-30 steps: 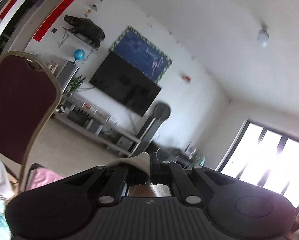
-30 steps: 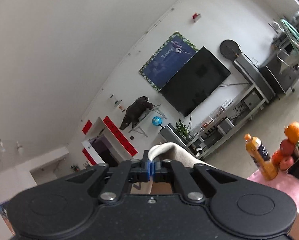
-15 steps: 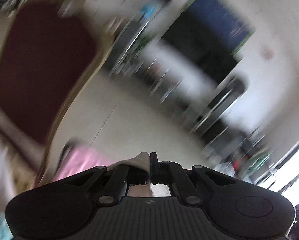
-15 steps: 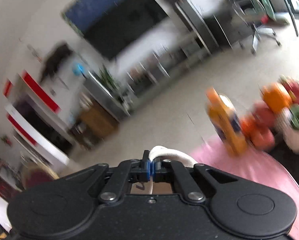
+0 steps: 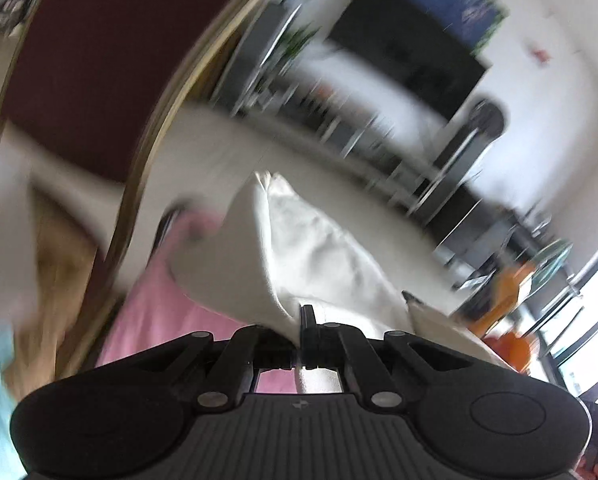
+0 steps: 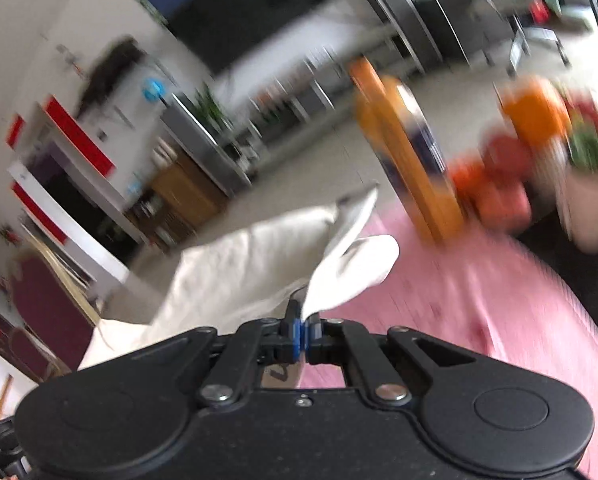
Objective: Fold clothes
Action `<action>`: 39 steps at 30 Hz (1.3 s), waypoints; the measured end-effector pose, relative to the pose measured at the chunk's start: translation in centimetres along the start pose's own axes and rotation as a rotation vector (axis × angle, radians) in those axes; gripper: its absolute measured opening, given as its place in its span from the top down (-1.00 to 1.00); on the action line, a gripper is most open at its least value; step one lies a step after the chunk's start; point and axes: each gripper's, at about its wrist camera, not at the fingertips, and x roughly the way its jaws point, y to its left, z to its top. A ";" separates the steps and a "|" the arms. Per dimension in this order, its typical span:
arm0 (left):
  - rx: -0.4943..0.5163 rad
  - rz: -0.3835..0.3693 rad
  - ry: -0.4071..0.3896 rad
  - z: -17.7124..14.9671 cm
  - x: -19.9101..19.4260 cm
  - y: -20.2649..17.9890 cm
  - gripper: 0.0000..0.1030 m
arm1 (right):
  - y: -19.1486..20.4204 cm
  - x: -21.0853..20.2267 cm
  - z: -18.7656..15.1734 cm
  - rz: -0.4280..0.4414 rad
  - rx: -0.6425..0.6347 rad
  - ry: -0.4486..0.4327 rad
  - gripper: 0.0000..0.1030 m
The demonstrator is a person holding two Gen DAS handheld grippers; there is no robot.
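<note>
Over on the left, a maroon-backed chair with a gold metal frame (image 5: 99, 60) stands just beyond the table edge, and the left gripper (image 5: 302, 320) is tilted downward toward the pink cloth-covered table (image 5: 159, 320), its black jaws pressed together on an edge of the cream-white fabric garment (image 5: 311, 248). From that pinch the cloth rises ahead of the jaws in a loose, peaked fold, with a seam running up its middle, and it spreads off to the right above the pink surface. The room behind it is smeared with blur: a large dark wall-mounted television (image 5: 411, 48) hangs above a low media shelf, and bright windows sit at the far right. The right gripper (image 6: 301, 320) is pitched down in the same way, its jaws, with blue pads showing at the tips, closed tight on another part of the same cream-white garment (image 6: 251, 264), which billows out to the left of the jaws and curls into a rounded flap just ahead of them. Beyond that flap, on the pink table (image 6: 479, 300), stands a tall orange drink bottle with a dark label (image 6: 411, 160), and beside it to the right a blurred heap of orange and red fruit (image 6: 511, 152).
</note>
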 end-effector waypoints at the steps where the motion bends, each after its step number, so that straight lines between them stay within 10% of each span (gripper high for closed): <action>1: -0.025 0.028 0.035 -1.8 1.3 1.4 1.00 | -1.3 1.2 -1.8 -0.025 0.005 0.035 0.96; 8: -0.125 0.170 0.209 -7.0 7.0 5.7 1.00 | -6.5 5.5 -8.3 -0.119 0.079 0.199 0.96; 25: -0.057 0.102 0.097 -5.3 -1.6 0.1 1.00 | -1.8 -1.7 -6.4 -0.154 -0.051 0.093 0.97; 33: 0.005 0.278 0.258 -11.2 2.6 2.0 0.97 | -5.7 0.9 -10.8 -0.235 -0.035 0.194 0.96; 36: 0.077 0.407 0.334 -12.6 5.0 2.8 0.64 | -7.8 2.0 -11.9 -0.234 0.013 0.249 0.91; 39: 0.101 0.448 0.338 -12.3 4.1 2.8 0.51 | -9.4 2.2 -12.4 -0.232 0.061 0.295 0.53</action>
